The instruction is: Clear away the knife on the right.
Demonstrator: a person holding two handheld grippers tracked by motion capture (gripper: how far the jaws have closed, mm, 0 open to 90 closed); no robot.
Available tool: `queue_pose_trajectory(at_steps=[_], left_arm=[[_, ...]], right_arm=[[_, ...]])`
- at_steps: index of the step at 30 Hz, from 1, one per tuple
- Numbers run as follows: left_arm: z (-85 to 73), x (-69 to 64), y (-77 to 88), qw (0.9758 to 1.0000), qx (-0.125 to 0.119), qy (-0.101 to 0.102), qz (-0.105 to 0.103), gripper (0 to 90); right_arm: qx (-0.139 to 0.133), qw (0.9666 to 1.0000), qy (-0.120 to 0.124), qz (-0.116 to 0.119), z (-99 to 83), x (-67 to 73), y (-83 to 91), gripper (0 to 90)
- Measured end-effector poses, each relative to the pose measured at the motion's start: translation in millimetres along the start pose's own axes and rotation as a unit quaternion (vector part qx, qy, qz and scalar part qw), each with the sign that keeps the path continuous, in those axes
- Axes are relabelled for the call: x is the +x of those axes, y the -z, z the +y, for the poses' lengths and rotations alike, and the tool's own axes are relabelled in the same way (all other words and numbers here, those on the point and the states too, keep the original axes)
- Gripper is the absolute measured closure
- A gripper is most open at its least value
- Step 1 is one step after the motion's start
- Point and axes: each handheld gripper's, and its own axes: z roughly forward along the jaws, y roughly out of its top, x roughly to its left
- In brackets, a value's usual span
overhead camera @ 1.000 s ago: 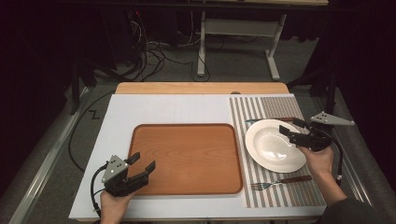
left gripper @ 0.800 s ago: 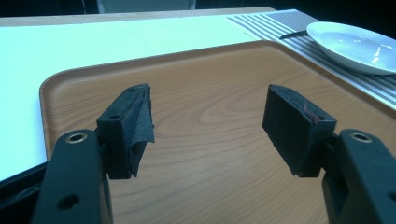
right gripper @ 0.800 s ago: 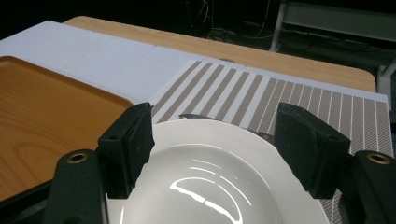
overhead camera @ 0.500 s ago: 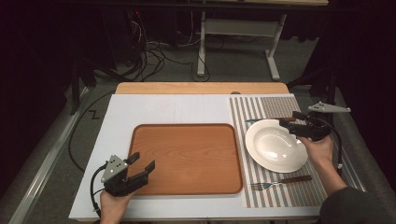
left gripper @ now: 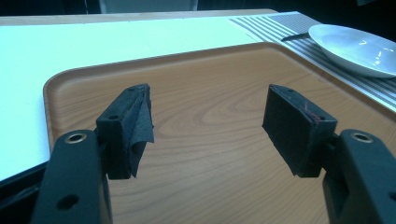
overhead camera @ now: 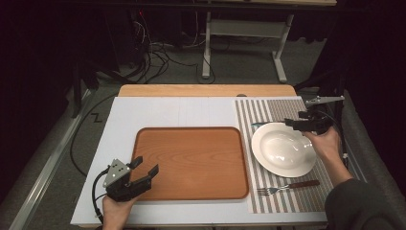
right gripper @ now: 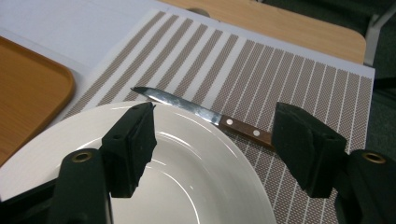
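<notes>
A white plate [overhead camera: 282, 148] lies on a striped placemat [overhead camera: 268, 110] at the right. Just behind its far rim is a wooden-handled knife [overhead camera: 261, 124], and a fork [overhead camera: 287, 187] lies in front. My right gripper [overhead camera: 289, 123] hovers over the plate's far right rim and points left. In the right gripper view the knife [right gripper: 205, 113] lies beyond the open right gripper [right gripper: 212, 119]. Its jaws have just been closing slightly, and nothing is gripped between them. My left gripper [overhead camera: 146, 165] is open at the near left corner of the wooden tray [overhead camera: 191, 158].
The tray sits on a white mat [overhead camera: 167, 112] that covers most of the table. A bare wooden strip [overhead camera: 206, 90] runs along the far edge. Cables and a table frame [overhead camera: 239, 33] are on the floor beyond. The left gripper [left gripper: 205, 107] faces bare tray wood [left gripper: 210, 60].
My right gripper has moved away from the person, from the plate's right side toward its far rim and the knife. The left gripper has stayed put.
</notes>
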Motion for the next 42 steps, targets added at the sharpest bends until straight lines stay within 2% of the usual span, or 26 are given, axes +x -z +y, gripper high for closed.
queue_pose_trajectory(at_steps=[1, 4, 9, 13, 22, 29, 36, 42], left_arm=[[0.0, -0.1, -0.1, 1.0, -0.001, 0.001, 0.0, 33.4], [-0.1, -0.1, -0.3, 1.0, 0.001, -0.001, -0.001, 33.4], [-0.2, -0.3, -0.8, 1.0, 0.002, -0.001, -0.001, 33.4], [-0.5, -0.1, -1.4, 0.9998, 0.0, 0.012, -0.013, 33.4], [-0.9, -0.4, -1.9, 0.9999, 0.003, 0.01, -0.01, 33.3], [-1.2, -0.5, -2.8, 0.9999, 0.006, 0.01, -0.011, 33.4], [-1.6, -1.5, -3.5, 0.9998, 0.007, 0.01, -0.013, 33.4], [-2.2, -2.3, -4.7, 0.9998, 0.01, 0.009, -0.014, 33.4]], right_arm=[[0.0, 1.0, 0.0, 0.0, 0.0, 0.0, 0.0, 31.6], [0.03, 0.9995, -0.003, -0.004, 6.3, -7.5, -10.0, 32.9], [0.059, 0.9981, -0.004, -0.014, 10.7, -14.3, -22.1, 34.4], [0.071, 0.9973, -0.008, -0.014, 12.3, -16.1, -28.1, 36.3], [0.099, 0.9947, -0.02, -0.021, 18.5, -24.7, -42.3, 40.1], [0.14, 0.9892, -0.034, -0.026, 20.6, -35.1, -57.8, 43.1], [0.151, 0.9872, -0.05, -0.017, 19.9, -40.9, -66.6, 43.3], [0.158, 0.9852, -0.063, -0.018, 16.2, -46.7, -71.3, 43.3]])
